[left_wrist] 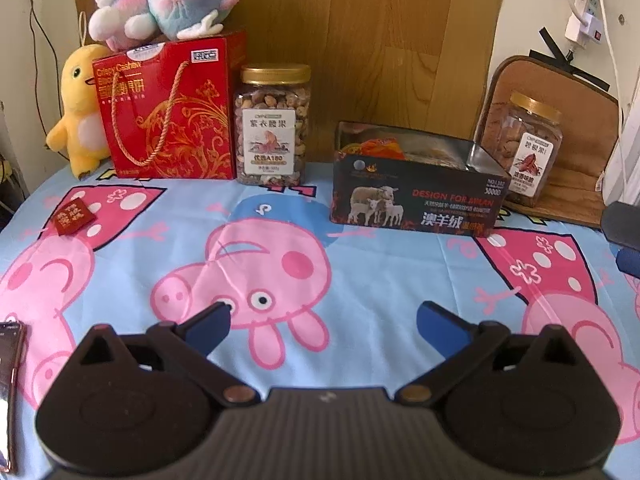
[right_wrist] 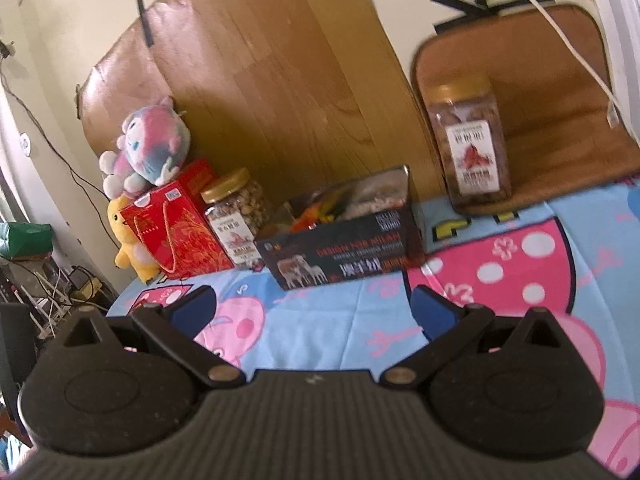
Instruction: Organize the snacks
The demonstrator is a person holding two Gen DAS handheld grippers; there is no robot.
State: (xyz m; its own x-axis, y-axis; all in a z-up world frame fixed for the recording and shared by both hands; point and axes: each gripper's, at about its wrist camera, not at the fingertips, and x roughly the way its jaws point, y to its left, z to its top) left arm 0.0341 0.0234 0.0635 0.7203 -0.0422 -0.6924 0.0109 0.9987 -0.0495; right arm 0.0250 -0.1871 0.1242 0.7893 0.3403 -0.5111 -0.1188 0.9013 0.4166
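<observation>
An open black box (left_wrist: 416, 204) (right_wrist: 340, 248) printed with sheep holds several snack packets at the table's back. A small red snack packet (left_wrist: 74, 217) lies on the cloth at the left. My left gripper (left_wrist: 323, 320) hovers open over the cartoon cloth, well short of the box, nothing between its fingers. My right gripper (right_wrist: 314, 308) is open too, in front of the box, empty. Part of the right gripper (left_wrist: 624, 232) shows at the left wrist view's right edge.
A gold-lidded nut jar (left_wrist: 273, 124) (right_wrist: 236, 218) stands beside a red gift bag (left_wrist: 168, 108) (right_wrist: 176, 232) at the back left, with plush toys (left_wrist: 160, 0) (right_wrist: 148, 152) around. A second nut jar (left_wrist: 524, 148) (right_wrist: 468, 148) sits on a brown cushion (left_wrist: 576, 168) at the right. A dark object (left_wrist: 10, 392) lies at the left edge.
</observation>
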